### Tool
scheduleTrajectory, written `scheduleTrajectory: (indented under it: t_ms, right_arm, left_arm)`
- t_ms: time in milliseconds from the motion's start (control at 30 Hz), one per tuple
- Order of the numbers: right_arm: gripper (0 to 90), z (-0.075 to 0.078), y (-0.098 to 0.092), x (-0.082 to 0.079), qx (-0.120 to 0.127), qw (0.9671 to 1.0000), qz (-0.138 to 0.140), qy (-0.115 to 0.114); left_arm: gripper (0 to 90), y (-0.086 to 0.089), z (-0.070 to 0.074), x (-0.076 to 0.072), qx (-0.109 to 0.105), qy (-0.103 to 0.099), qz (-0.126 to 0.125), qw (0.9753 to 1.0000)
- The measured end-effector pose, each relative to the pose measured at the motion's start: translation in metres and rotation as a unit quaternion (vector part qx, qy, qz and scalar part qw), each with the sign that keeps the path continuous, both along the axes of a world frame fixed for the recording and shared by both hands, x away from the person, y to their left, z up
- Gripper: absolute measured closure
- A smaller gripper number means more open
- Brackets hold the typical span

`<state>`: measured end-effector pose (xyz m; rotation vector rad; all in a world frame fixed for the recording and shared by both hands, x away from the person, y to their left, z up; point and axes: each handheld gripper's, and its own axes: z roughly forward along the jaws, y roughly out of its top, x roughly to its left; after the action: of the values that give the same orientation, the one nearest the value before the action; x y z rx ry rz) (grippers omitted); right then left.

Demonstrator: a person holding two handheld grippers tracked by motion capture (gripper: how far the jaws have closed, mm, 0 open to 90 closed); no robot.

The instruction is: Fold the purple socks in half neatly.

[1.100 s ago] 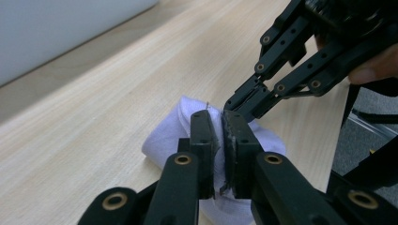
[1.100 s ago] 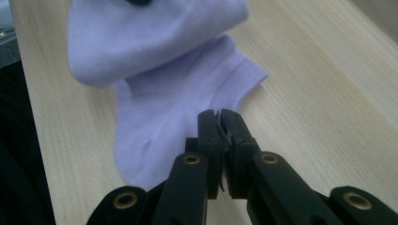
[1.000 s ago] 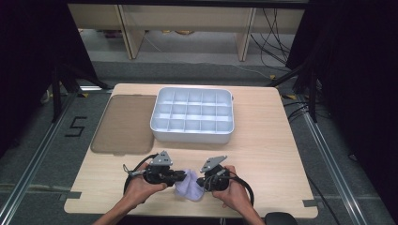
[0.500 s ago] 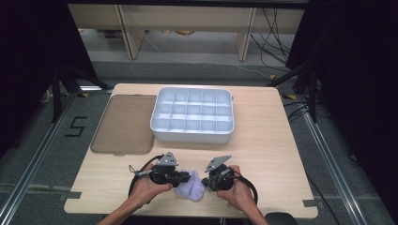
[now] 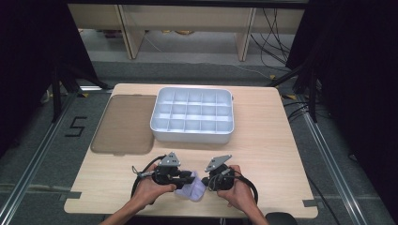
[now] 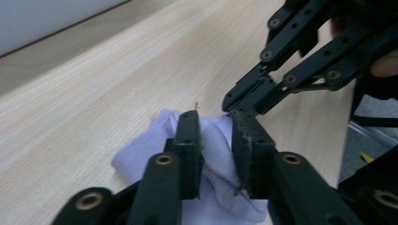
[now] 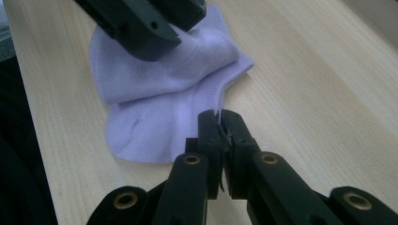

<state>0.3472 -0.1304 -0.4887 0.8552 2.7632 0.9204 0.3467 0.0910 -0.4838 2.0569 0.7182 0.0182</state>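
While lying on the table (image 5: pixel 263 154), a lilac sock (image 5: pixel 191 191) is being gripped.
Its fold is being clamped by the left gripper (image 6: pixel 215 140), its edge pinched by the closed right gripper (image 7: pixel 219 123).

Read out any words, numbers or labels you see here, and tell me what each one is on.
"5": a black numeral on the grey floor, left of the table.
No print is readable on the compartment box, the brown lid or the lilac sock.

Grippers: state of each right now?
Left gripper: jaws partly closed around a fold of the lilac sock.
Right gripper: shut on the sock's edge.
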Motion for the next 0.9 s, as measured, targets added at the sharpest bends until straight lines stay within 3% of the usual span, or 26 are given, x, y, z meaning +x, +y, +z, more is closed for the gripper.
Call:
scheduleTrajectory:
  t_ms: [33,67,300,433,500,533,600,633,733,833,867,900]
  right_arm:
    - [87.6,0.001,-0.001,0.001,0.012,0.9998,0.015,-0.004]
    - [87.5,0.002,-0.002,0.002,0.007,0.9998,0.017,-0.009]
    - [87.4,0.006,-0.006,0.001,0.017,0.9998,0.002,-0.01]
    - [87.4,0.01,-0.011,0.004,0.025,0.9995,0.005,-0.019]
    - [87.4,0.015,-0.015,0.002,0.024,0.9996,-0.008,-0.016]
    - [87.4,0.015,-0.017,0.004,0.028,0.999,-0.002,-0.033]
    - [87.5,0.019,-0.017,0.002,0.042,0.9987,-0.019,-0.023]
    - [87.4,0.021,-0.019,0.002,0.044,0.9986,-0.005,-0.027]
    - [87.5,0.025,-0.015,-0.001,0.052,0.998,-0.002,-0.035]
    - [87.6,0.028,-0.01,-0.005,0.066,0.9971,0.0,-0.039]
    - [88.1,0.031,-0.009,-0.006,0.065,0.9974,0.004,-0.031]
    - [88.1,0.032,-0.007,-0.006,0.071,0.9967,0.011,-0.038]
  left_arm:
    - [67.6,0.001,0.002,0.0,-0.008,0.0,-0.003,1.0]
    - [66.5,0.001,0.005,-0.002,-0.014,0.0,0.002,0.9999]
    - [69.8,0.021,0.014,0.002,-0.023,-0.014,0.01,0.9996]
    - [76.9,0.03,0.005,0.003,0.01,-0.02,0.008,0.9997]
    - [79.1,0.032,-0.005,0.002,0.02,-0.01,0.003,0.9997]
    - [79.8,0.033,-0.01,0.002,0.032,-0.006,-0.002,0.9995]
    - [80.6,0.031,-0.019,-0.002,0.042,0.008,-0.011,0.999]
    - [81.0,0.03,-0.021,-0.003,0.053,0.005,-0.017,0.9984]
    - [82.4,0.025,-0.023,-0.009,0.057,0.007,-0.028,0.998]
    - [82.7,0.02,-0.024,-0.016,0.075,-0.006,-0.042,0.9963]
    - [82.8,0.019,-0.024,-0.018,0.074,-0.004,-0.038,0.9966]
    - [83.0,0.017,-0.025,-0.018,0.072,-0.005,-0.04,0.9966]
